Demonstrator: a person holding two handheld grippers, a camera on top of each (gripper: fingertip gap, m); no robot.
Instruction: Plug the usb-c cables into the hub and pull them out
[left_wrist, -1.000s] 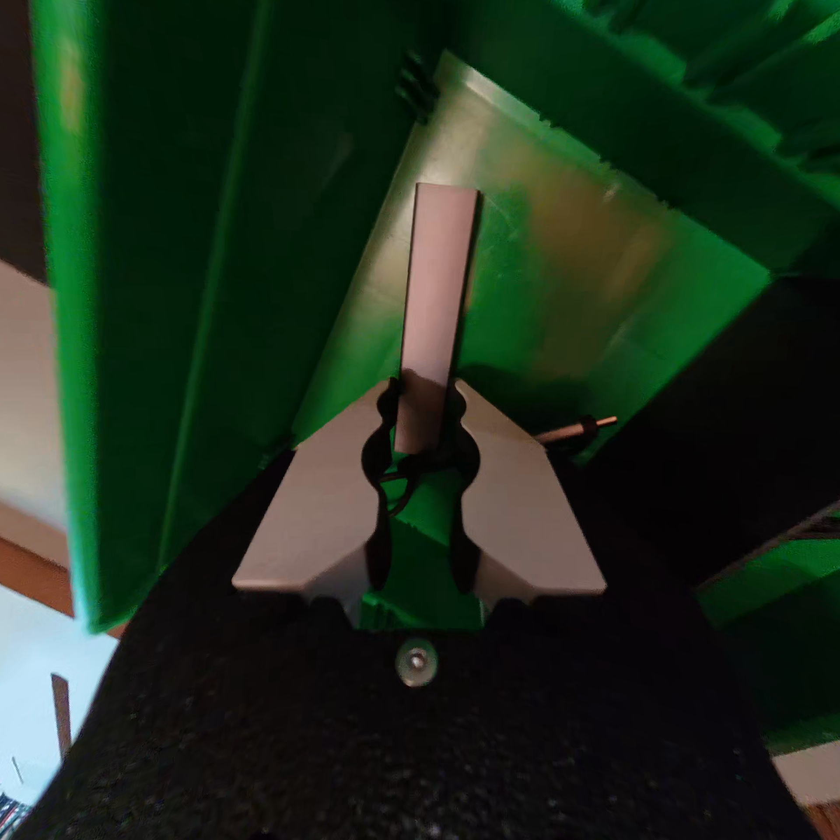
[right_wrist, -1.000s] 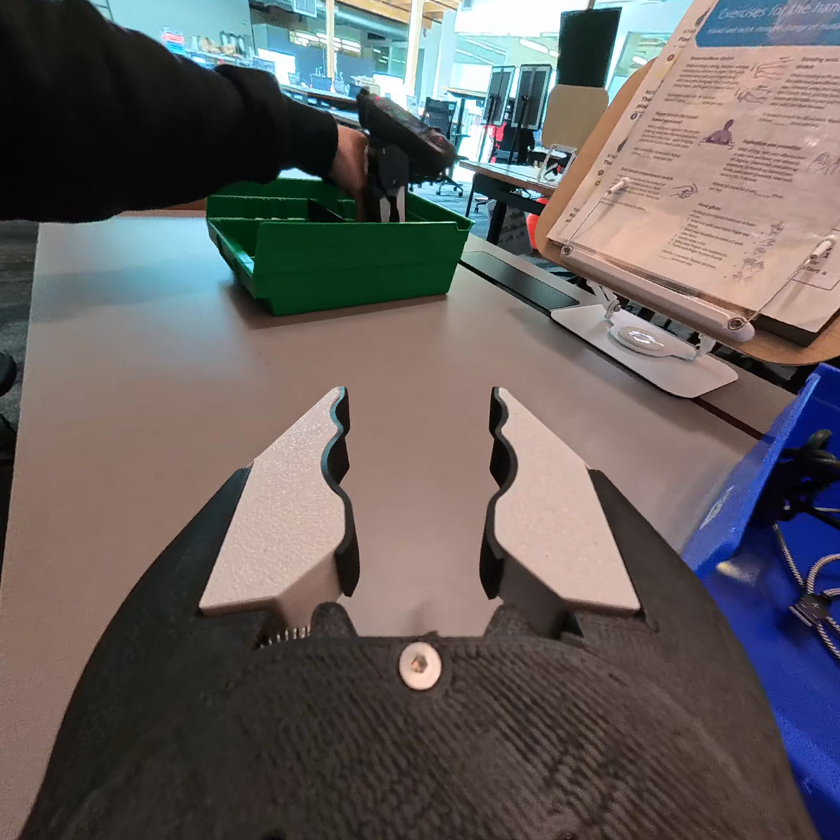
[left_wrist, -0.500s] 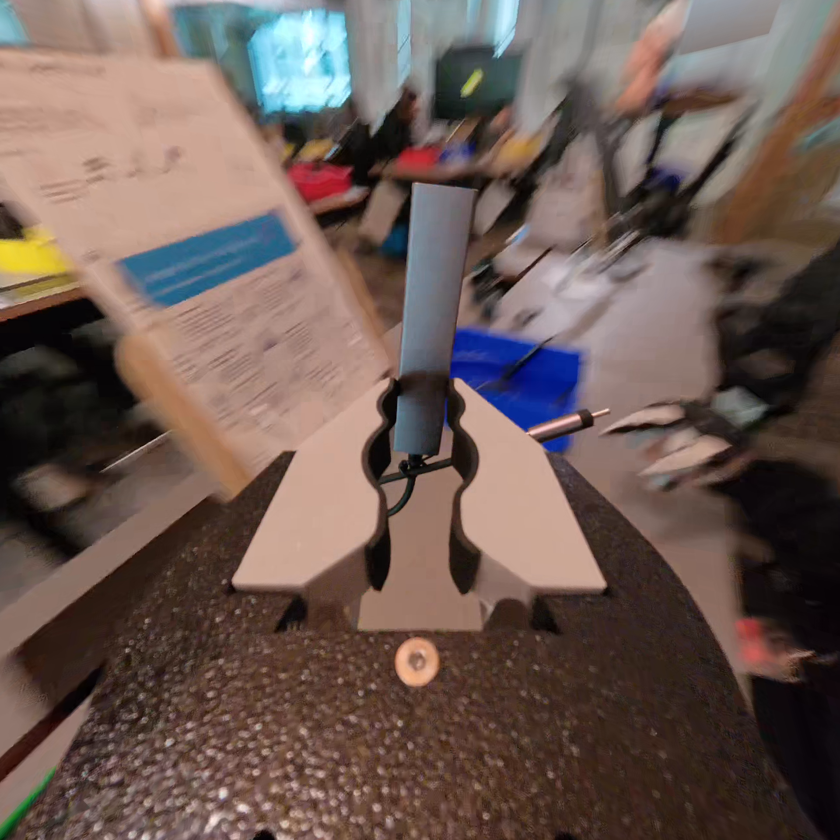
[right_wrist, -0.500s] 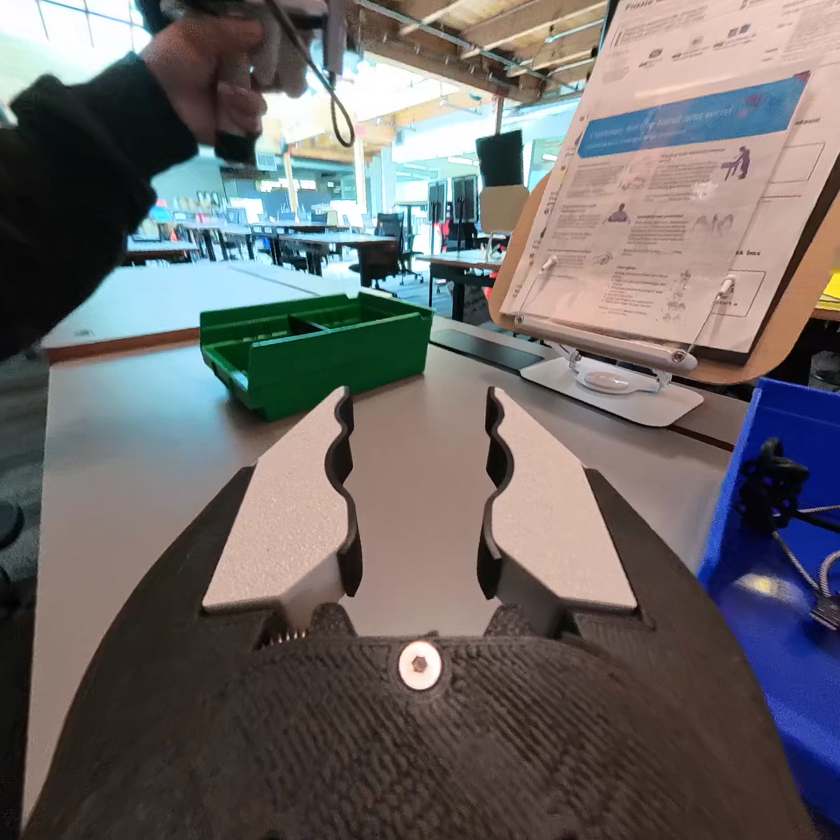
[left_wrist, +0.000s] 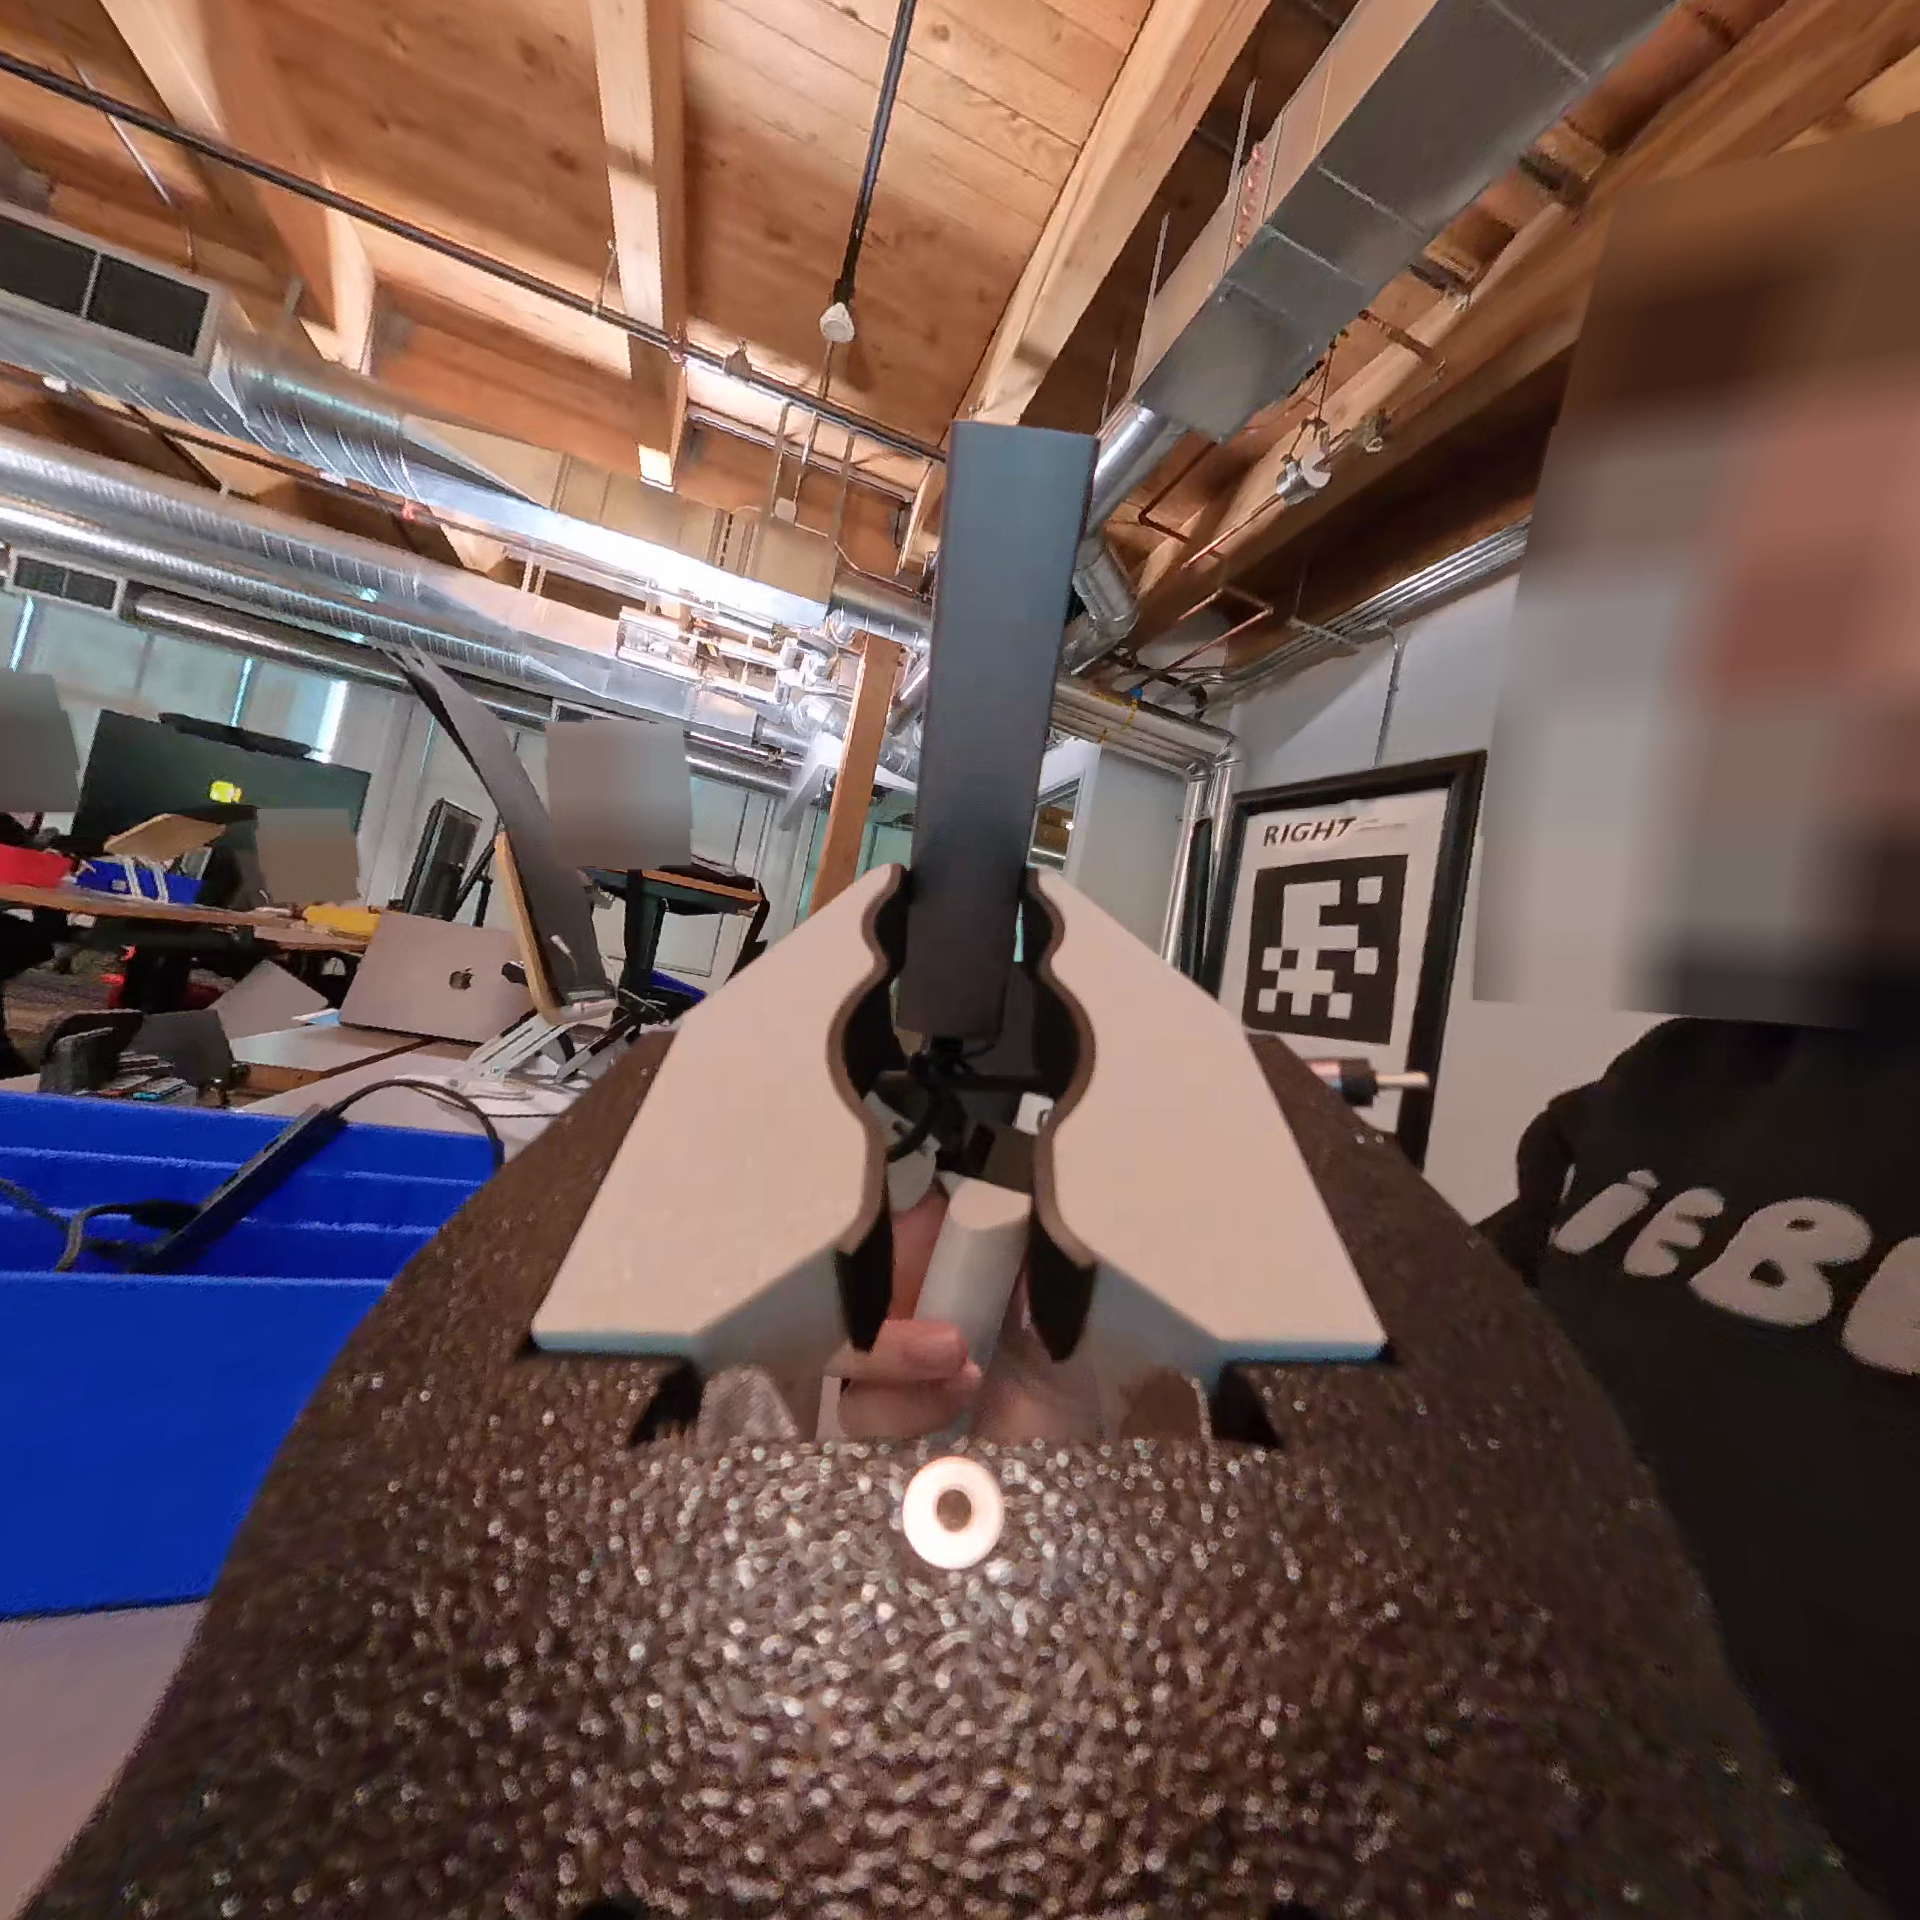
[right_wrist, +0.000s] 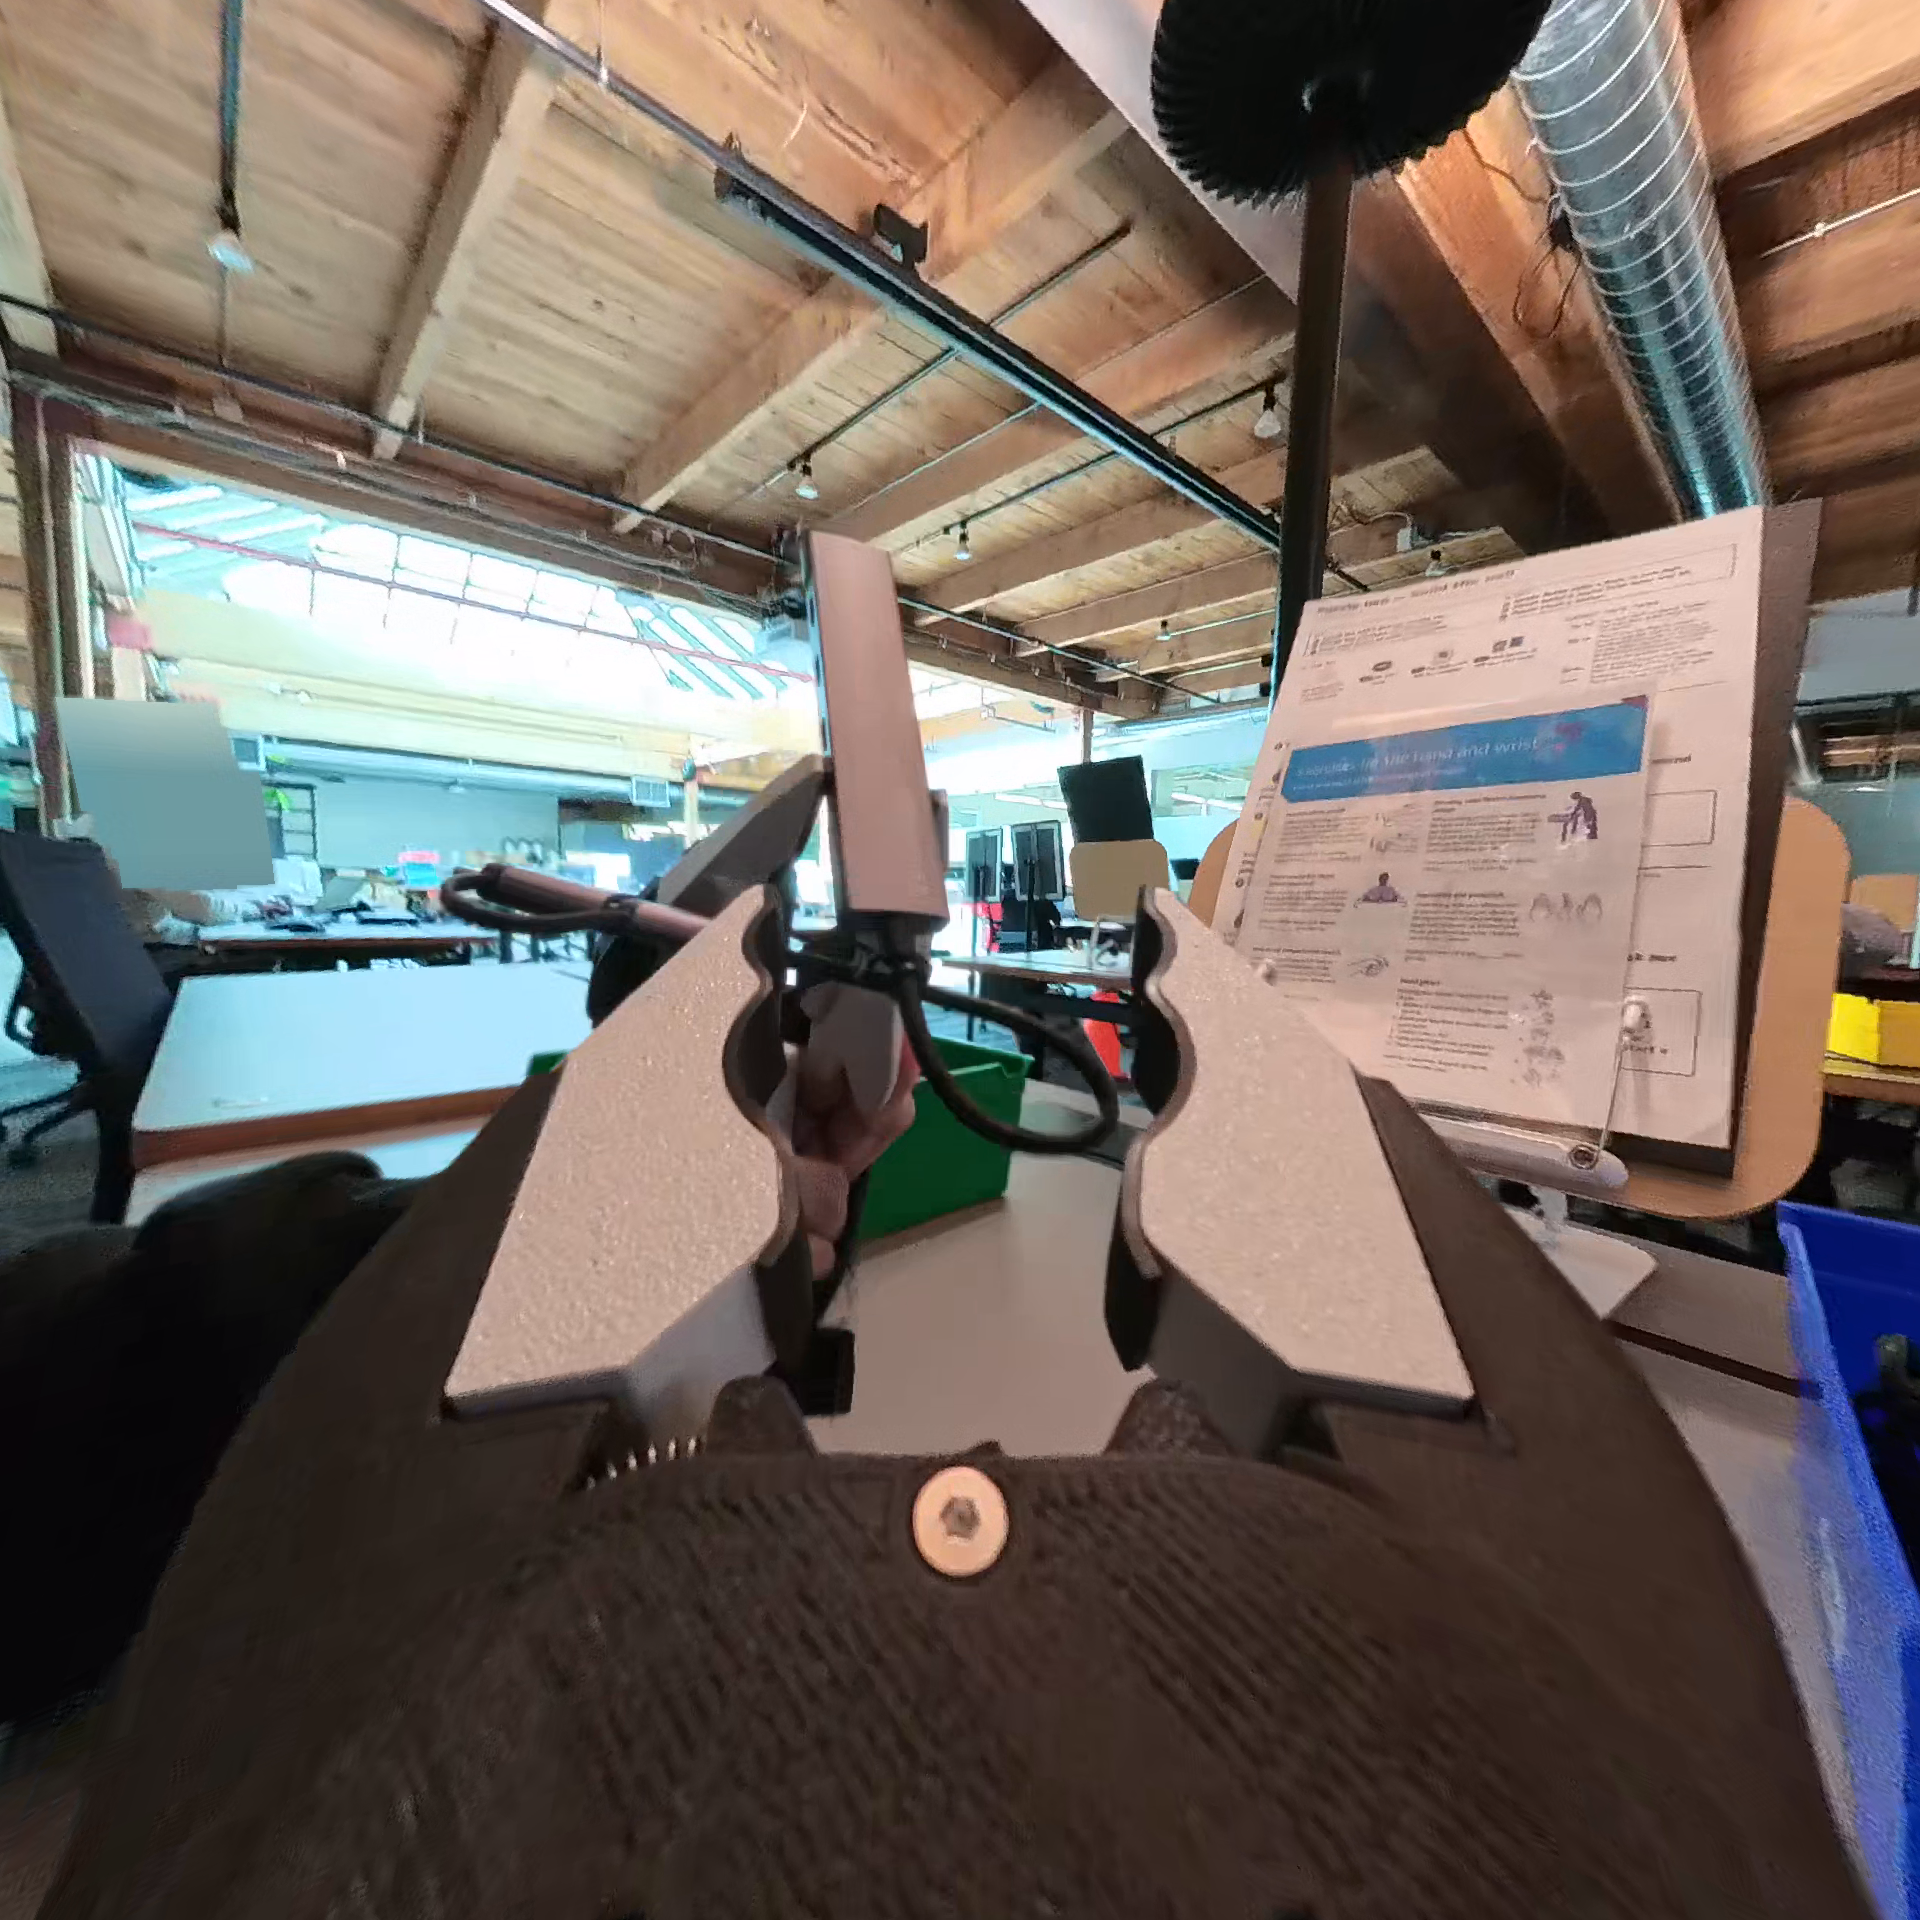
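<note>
My left gripper (left_wrist: 961, 914) is shut on the lower end of a slim grey hub (left_wrist: 1003, 707), which stands upright above the fingers. The hub's short black cable (left_wrist: 935, 1091) is bunched just below it between the jaws. In the right wrist view the hub (right_wrist: 873, 748) is held up in the air a little beyond my right gripper (right_wrist: 956, 914), with its black cable (right_wrist: 997, 1101) looping below. My right gripper is open and empty, its fingers wide apart and not touching the hub.
A blue bin (left_wrist: 156, 1351) at the left holds another dark hub with a cable (left_wrist: 260, 1164); its edge shows at the right (right_wrist: 1860, 1455). A green bin (right_wrist: 935, 1143) sits on the grey table (right_wrist: 987, 1299). A paper stand (right_wrist: 1507, 883) is at the right. A person in black (left_wrist: 1714, 1351) is close. Less than 4 cm separates the two grippers' tips.
My left gripper has lifted the hub out of the green bin and swung it up in front of my right gripper. Both views now tilt up toward the ceiling.
</note>
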